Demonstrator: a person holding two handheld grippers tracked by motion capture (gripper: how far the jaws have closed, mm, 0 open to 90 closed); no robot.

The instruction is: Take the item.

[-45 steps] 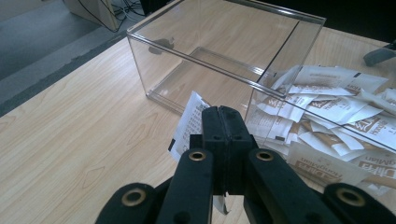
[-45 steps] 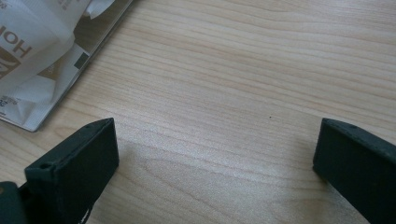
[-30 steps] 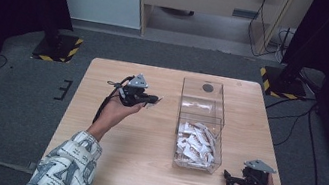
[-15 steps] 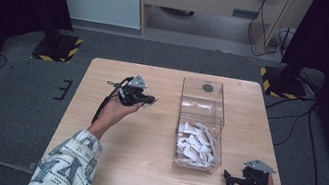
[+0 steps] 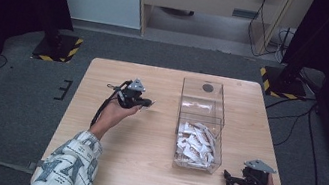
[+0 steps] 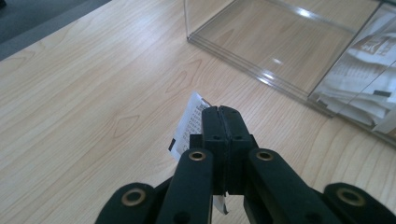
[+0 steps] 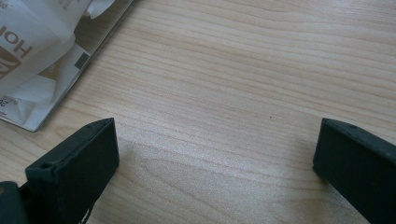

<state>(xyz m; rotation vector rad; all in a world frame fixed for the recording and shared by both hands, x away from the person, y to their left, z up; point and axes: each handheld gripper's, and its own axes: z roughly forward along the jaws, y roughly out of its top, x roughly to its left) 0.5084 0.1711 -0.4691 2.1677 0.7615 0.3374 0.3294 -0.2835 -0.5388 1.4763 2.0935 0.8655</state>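
**A:** Left of the clear box [image 5: 200, 124], your left gripper [image 5: 145, 103] was clamped tight on one white sachet [image 6: 189, 123], jaws pinched together with the paper sticking out to one side. It hung just above bare table [image 5: 140, 164], near the box's left wall.

**B:** So which step did that look like?

**A:** You had one sachet out of the box, and I judged you were carrying it to a spot on the wood left of the box. The next move called for lowering it flat and letting go. You had wide bare wood left of the box, with the table's left edge well off.

**B:** And right of the box?

**A:** The other sachets [image 5: 196, 142] lay heaped in the box's near compartment. Your right gripper [image 5: 229, 177] rested at the box's near right corner, jaws spread wide and empty, close to the table's front edge.
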